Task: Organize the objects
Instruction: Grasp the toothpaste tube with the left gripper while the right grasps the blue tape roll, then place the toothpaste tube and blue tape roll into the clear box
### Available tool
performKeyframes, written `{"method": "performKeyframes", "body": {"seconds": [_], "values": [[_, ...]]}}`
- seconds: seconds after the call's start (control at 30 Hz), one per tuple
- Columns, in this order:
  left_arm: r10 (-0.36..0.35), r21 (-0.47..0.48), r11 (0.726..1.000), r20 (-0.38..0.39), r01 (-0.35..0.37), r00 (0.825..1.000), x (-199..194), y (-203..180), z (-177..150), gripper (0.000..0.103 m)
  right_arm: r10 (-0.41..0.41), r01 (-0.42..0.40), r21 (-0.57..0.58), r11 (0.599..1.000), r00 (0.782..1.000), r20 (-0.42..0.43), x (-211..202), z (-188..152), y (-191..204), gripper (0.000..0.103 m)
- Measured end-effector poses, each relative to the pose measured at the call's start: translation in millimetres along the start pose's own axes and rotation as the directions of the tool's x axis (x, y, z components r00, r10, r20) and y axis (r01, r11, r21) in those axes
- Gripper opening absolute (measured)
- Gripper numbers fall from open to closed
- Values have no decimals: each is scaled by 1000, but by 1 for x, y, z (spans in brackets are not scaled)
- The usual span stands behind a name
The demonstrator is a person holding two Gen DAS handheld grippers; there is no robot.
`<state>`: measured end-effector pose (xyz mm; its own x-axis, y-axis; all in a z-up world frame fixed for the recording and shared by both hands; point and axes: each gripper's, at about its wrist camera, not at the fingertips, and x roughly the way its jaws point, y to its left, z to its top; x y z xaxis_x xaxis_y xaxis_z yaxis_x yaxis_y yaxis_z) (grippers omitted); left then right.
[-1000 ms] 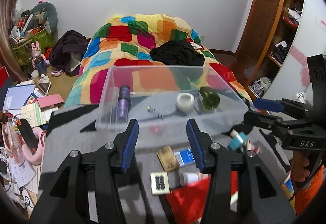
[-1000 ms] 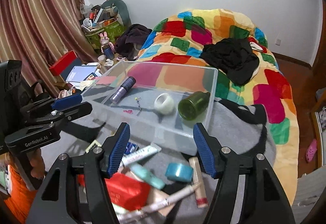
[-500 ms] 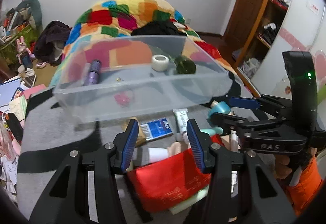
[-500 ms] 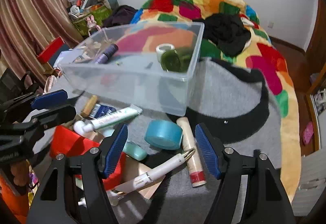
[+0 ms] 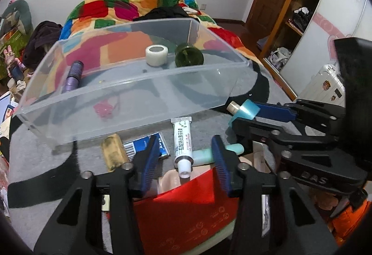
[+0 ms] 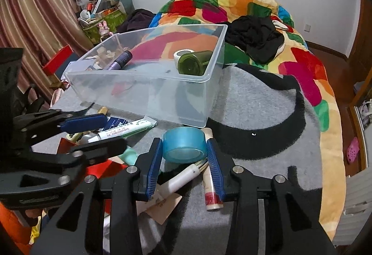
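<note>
A clear plastic bin [image 5: 130, 101] stands on the grey blanket and holds a purple tube [image 5: 74, 75], a white tape roll [image 5: 156, 54] and a green bottle [image 5: 188, 57]. The bin also shows in the right wrist view [image 6: 162, 92]. My right gripper [image 6: 184, 154] has its blue pads on both sides of a blue tape roll [image 6: 183, 144] that lies on the blanket. My left gripper [image 5: 184, 159] is open over a white tube [image 5: 182, 145] with a white cap. The right gripper shows in the left wrist view [image 5: 253, 115].
In front of the bin lie a red packet [image 5: 186, 206], a blue card [image 5: 146, 144], a tan piece [image 5: 114, 154], a mint tube [image 5: 218, 151] and two cosmetic sticks [image 6: 211, 187]. A colourful quilt [image 6: 290, 50] with black clothes lies behind. Clutter stands at the left wall.
Both grippers have moved down and forward toward the pile in front of the bin. The right gripper's jaws have narrowed around the blue tape roll. The left gripper now hovers over the white tube.
</note>
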<state>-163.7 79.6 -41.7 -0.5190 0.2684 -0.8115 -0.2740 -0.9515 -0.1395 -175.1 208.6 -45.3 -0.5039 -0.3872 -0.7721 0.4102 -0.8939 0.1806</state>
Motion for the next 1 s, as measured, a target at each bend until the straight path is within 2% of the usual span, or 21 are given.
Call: {"method": "performKeyframes", "body": {"seconds": [0.03, 0.1, 0.17, 0.6, 0.8, 1.0], "values": [[-4, -2, 1000, -7, 4, 1000, 3, 0, 0, 33, 3, -3, -1, 1000, 1000, 3, -2, -1, 0, 36], [-12, -13, 1000, -6, 12, 1000, 5, 2, -1, 29, 8, -8, -2, 1000, 1000, 10, -6, -2, 0, 36], [-17, -23, 1000, 0, 17, 1000, 4, 4, -3, 16, 14, -14, -6, 1000, 1000, 17, -9, -3, 2, 36], [7, -38, 999, 80, -4, 997, -32, 9, -21, 15, 47, -46, -16, 999, 997, 67, -31, 1, 13, 36], [1, -57, 998, 163, 9, 987, -65, 13, -19, 15, 65, -64, -20, 998, 992, 111, -45, 9, 19, 36], [23, -73, 997, 247, -5, 969, -94, 19, -9, 15, 74, -70, -30, 997, 983, 166, -59, 23, 28, 36]]}}
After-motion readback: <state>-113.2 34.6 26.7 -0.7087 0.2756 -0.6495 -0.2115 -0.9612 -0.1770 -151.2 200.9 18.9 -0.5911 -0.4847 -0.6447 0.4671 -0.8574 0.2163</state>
